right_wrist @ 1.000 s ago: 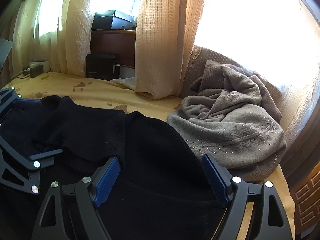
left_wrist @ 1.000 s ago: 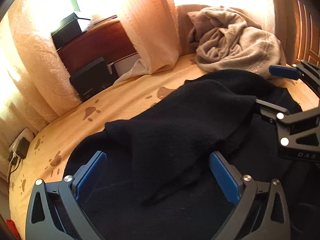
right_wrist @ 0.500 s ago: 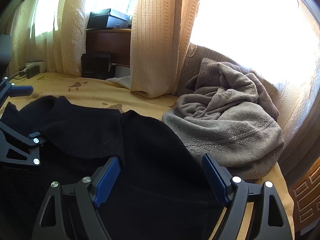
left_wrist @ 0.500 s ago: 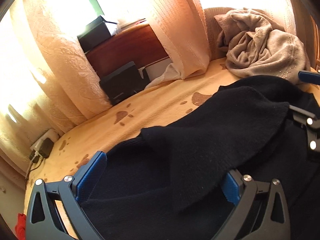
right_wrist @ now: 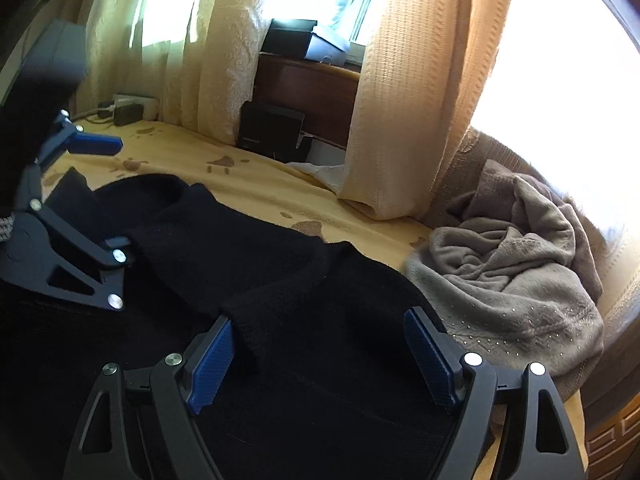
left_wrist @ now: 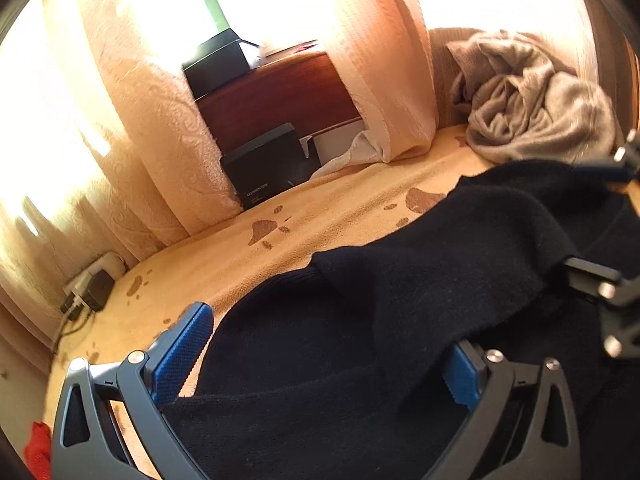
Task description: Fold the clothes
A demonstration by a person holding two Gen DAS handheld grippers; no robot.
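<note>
We have a black sweater (left_wrist: pixel 400 320) spread on the bed (left_wrist: pixel 320 216), covering the near part of it, with one sleeve (left_wrist: pixel 460 248) folded across the body. Our left gripper (left_wrist: pixel 324 352) hovers over the sweater's left side with its jaws wide open and nothing between them; the right gripper (right_wrist: pixel 320 356) sits over the right side, jaws equally wide and gripping nothing. In the right view the sleeve's cuff end (right_wrist: pixel 248 320) lies just beside the inner blue pad (right_wrist: pixel 210 364), so the right gripper looks nearer to it. The sleeve's long axis runs across the sweater from one gripper to the other, with its cuff toward the right gripper. A crumpled grey garment (right_wrist: pixel 520 280) sits at the bed's far right corner, just beside the sweater's edge. We judge the next fold turns on pinching the sweater's side edges, which lie below and ahead of both sets of jaws
</note>
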